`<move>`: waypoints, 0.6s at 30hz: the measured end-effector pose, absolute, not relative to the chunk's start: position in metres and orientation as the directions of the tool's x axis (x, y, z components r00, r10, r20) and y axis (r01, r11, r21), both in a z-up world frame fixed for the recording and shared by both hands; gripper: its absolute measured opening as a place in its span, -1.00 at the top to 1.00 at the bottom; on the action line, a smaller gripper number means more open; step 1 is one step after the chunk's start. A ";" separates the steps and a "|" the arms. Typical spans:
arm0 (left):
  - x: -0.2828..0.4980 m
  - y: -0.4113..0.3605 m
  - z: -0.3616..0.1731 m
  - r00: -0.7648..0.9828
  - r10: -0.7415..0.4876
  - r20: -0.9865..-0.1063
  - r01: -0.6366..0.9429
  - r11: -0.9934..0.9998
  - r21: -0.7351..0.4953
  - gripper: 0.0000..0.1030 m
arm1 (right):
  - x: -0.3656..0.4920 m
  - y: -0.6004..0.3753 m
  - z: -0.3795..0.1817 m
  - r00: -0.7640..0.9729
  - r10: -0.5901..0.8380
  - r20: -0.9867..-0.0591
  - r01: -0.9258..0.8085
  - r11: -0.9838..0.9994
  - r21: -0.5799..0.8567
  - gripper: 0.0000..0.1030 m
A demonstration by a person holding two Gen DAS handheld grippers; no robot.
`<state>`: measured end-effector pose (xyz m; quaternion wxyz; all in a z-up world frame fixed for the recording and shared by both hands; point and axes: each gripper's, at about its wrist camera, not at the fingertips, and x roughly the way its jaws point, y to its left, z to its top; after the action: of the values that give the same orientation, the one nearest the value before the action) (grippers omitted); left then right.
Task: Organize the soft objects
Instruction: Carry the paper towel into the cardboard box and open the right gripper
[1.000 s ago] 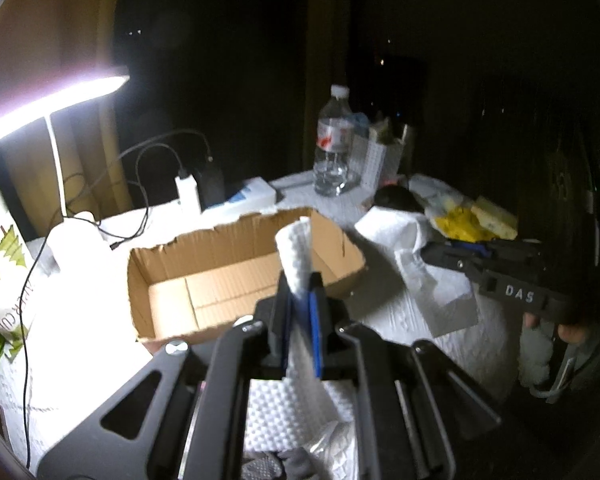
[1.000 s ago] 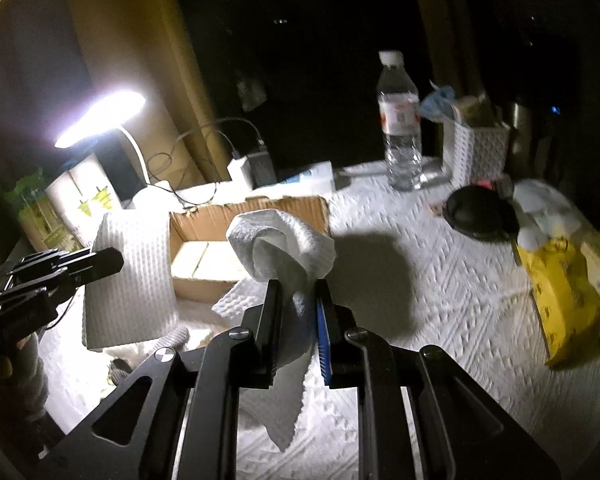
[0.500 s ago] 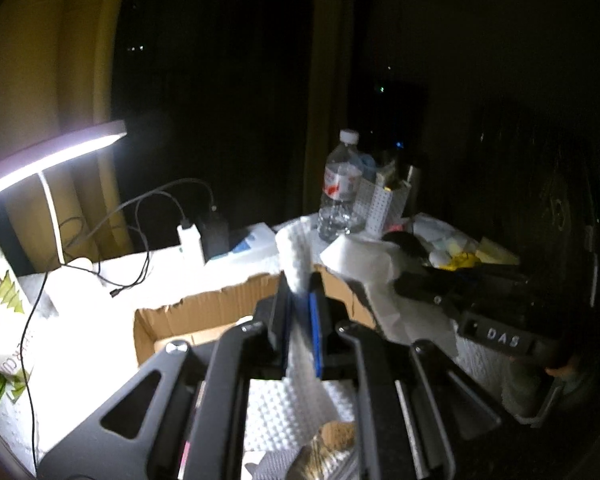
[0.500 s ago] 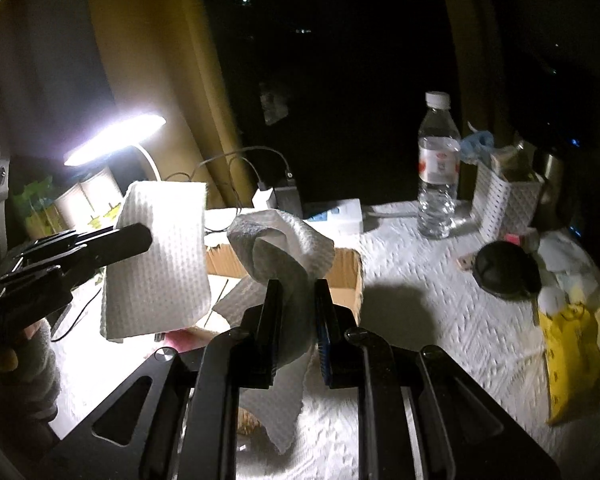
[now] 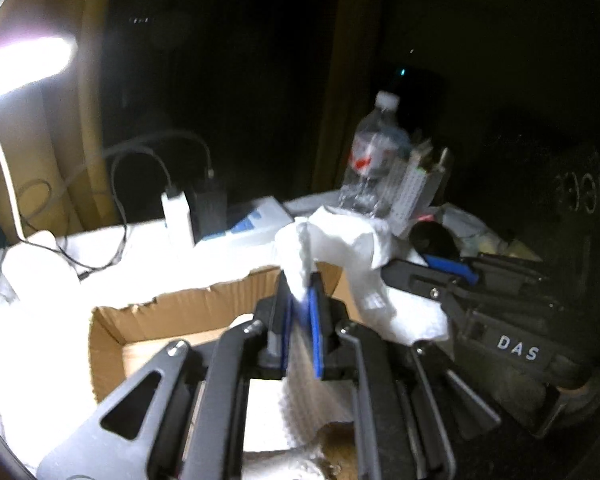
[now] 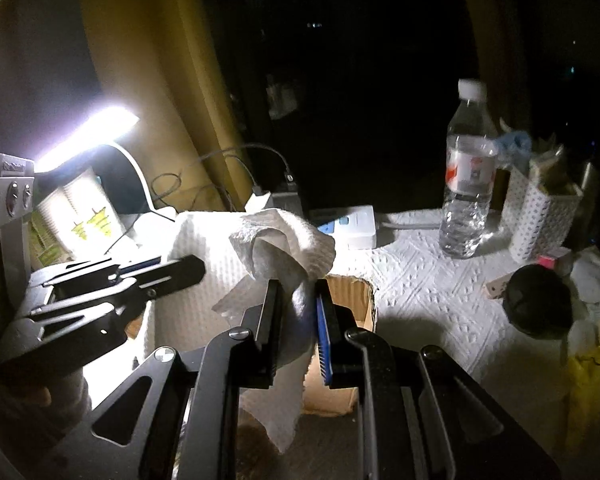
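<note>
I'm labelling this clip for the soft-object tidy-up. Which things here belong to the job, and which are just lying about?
Part of the job:
- left gripper, jaws shut on a paper towel
- right gripper, jaws shut on a crumpled paper towel
- cardboard box

Just lying about:
- water bottle
- desk lamp
- white perforated holder
- round black object
- yellow packet

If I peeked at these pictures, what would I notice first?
Probably the bright lamp glaring at the left. Next, each gripper pinches a white paper towel above the open cardboard box. A clear bottle stands at the back right.
</note>
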<state>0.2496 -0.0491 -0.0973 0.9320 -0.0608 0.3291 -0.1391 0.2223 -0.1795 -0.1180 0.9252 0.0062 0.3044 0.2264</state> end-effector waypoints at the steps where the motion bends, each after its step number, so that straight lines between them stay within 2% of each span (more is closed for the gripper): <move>1: 0.255 -0.050 -0.104 0.735 -0.299 -0.609 0.213 0.954 -0.211 0.85 | 0.228 -0.180 -0.123 0.704 0.425 -0.569 -0.414 0.897 0.157 0.67; 7: 0.276 -0.058 -0.138 0.682 -0.273 -0.679 0.177 0.962 -0.209 0.85 | 0.250 -0.178 -0.150 0.669 0.427 -0.609 -0.405 0.896 0.184 0.67; 16: 0.289 -0.058 -0.173 0.594 -0.233 -0.770 0.131 0.972 -0.193 0.81 | 0.265 -0.169 -0.181 0.631 0.367 -0.684 -0.370 0.917 0.150 0.67; 18: 0.291 -0.056 -0.177 0.580 -0.230 -0.781 0.122 0.973 -0.196 0.69 | 0.265 -0.169 -0.181 0.627 0.361 -0.690 -0.366 0.919 0.147 0.67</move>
<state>0.2907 -0.0565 -0.1769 0.8869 -0.0602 0.4472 -0.0993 0.2654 -0.1688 -0.1815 0.9020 -0.0036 0.3818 0.2014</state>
